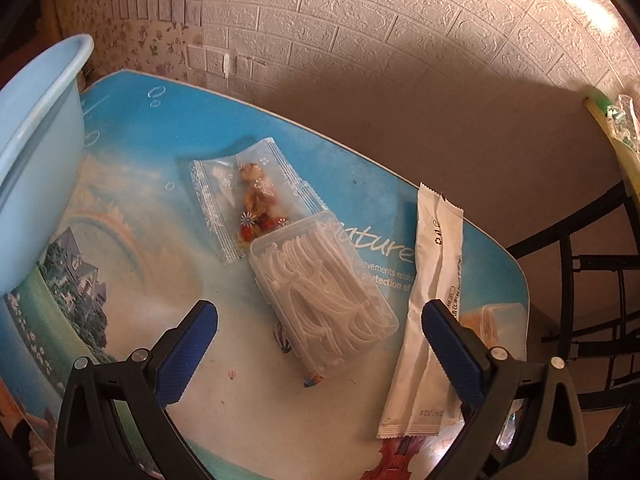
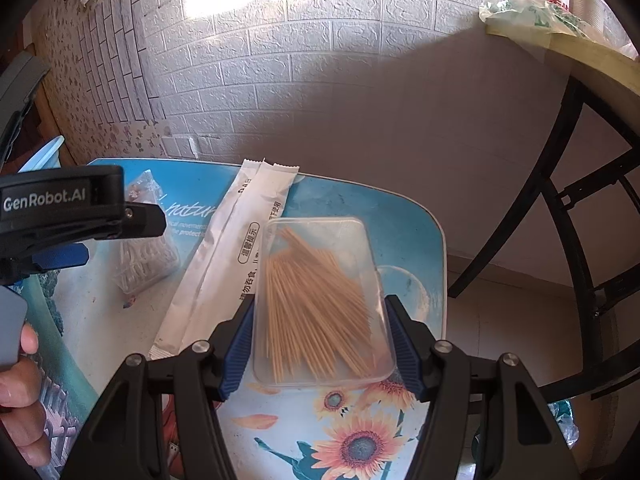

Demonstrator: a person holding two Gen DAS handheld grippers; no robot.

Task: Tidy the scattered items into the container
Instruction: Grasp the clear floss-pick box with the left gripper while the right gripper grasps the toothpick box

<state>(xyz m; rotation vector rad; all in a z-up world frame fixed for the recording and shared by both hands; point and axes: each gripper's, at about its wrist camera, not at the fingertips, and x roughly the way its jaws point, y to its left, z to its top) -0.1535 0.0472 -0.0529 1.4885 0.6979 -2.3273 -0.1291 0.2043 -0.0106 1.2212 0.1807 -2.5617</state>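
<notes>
My landmark is the table (image 1: 132,208) with its printed sky scene. At its far left edge I see the pale blue basin (image 1: 36,152). Near the table's right side lies the long white sachet (image 1: 430,304), and just beyond it the toothpick box (image 2: 320,300), clamped on both sides by my right gripper (image 2: 320,344), its jaws half-open around it. My left gripper (image 1: 320,344) hangs wide open, empty, over the floss pick box (image 1: 320,292) at the table's middle. That box overlaps the snack packet (image 1: 248,196).
</notes>
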